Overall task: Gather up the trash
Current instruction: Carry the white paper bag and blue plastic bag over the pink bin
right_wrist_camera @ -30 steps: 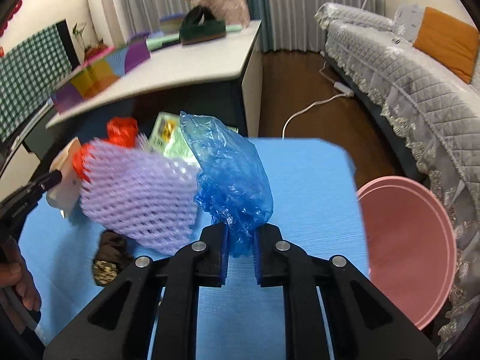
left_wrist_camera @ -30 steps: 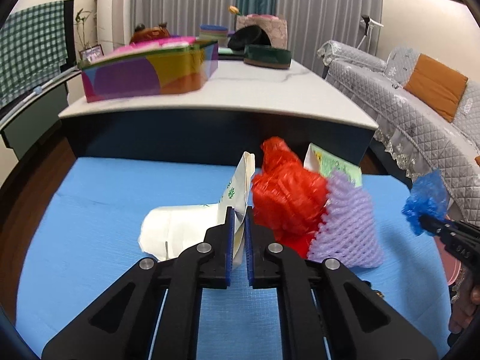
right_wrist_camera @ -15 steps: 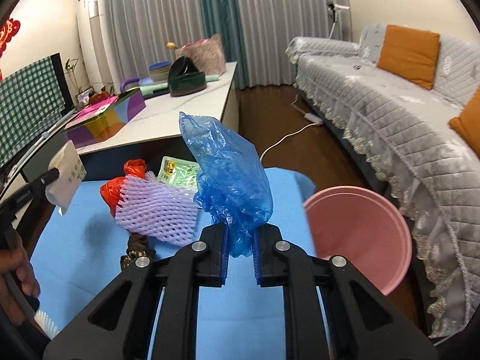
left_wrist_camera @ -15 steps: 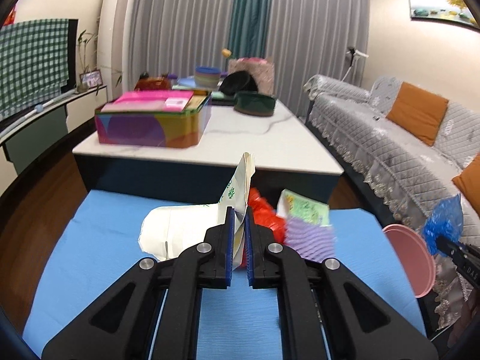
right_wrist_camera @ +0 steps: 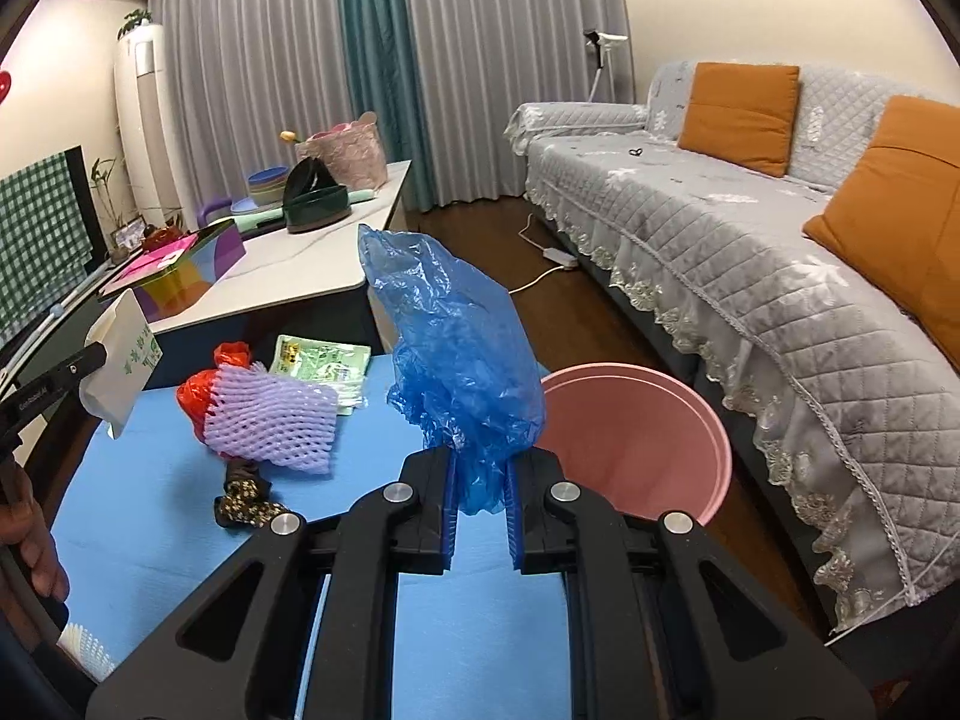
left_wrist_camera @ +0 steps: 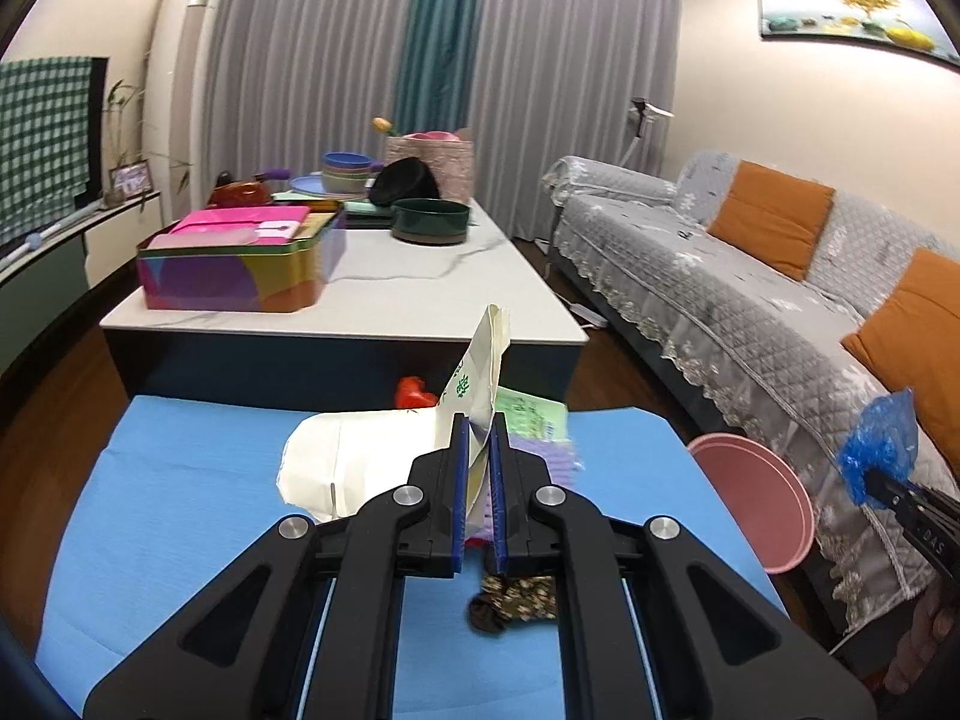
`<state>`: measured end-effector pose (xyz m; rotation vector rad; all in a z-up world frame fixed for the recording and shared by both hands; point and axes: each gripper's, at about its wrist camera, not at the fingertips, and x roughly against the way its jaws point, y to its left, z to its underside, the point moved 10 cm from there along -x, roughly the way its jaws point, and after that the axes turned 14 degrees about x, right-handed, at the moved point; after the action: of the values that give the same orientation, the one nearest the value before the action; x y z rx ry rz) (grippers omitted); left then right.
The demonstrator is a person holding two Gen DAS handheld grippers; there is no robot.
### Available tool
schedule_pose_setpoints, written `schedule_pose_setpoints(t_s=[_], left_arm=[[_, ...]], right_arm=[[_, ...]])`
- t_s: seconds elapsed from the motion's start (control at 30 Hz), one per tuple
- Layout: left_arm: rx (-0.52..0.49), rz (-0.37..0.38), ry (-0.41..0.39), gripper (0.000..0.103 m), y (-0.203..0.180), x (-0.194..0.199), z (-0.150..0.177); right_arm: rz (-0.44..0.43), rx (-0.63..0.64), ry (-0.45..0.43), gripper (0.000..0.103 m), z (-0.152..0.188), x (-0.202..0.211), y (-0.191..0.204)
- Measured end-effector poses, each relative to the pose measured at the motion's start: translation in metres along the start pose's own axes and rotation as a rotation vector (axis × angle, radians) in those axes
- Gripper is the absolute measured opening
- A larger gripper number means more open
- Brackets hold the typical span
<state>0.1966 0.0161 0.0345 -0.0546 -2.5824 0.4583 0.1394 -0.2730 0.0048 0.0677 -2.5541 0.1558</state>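
Both grippers rose, blue bag (right_wrist_camera: 462, 354) between fingers (right_wrist_camera: 447, 510).

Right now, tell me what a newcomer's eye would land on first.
The crumpled blue plastic bag pinched in the right tongs, just before the pink bin. Next, the white paper bag clamped in the left tongs, above the blue mat where the purple foam net lies.

Grey curtains (left_wrist_camera: 312, 60) hang far back; a quilted grey sofa (right_wrist_camera: 750, 240) with orange cushions (right_wrist_camera: 741, 111) lines the right wall above dark wood floor (right_wrist_camera: 480, 222).
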Motion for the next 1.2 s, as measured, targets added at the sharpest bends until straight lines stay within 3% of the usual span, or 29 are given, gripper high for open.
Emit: schedule_pose_setpoints(t_s=[0.63, 0.97, 1.2], left_arm=[[-0.076, 0.103, 0.06, 0.007, -0.06, -0.018, 0.029], [-0.148, 0.219, 0.1, 0.007, -0.113, -0.019, 0.044], [-0.141, 0.288, 0.126, 0.007, -0.142, -0.03, 0.046]], right_arm=[[0.054, -0.102, 0.037, 0.013, 0.028, -0.022, -0.06], [0.11, -0.1, 0.031, 0.013, 0.026, -0.031, -0.079], [0.133, -0.099, 0.039, 0.013, 0.028, -0.037, -0.088]])
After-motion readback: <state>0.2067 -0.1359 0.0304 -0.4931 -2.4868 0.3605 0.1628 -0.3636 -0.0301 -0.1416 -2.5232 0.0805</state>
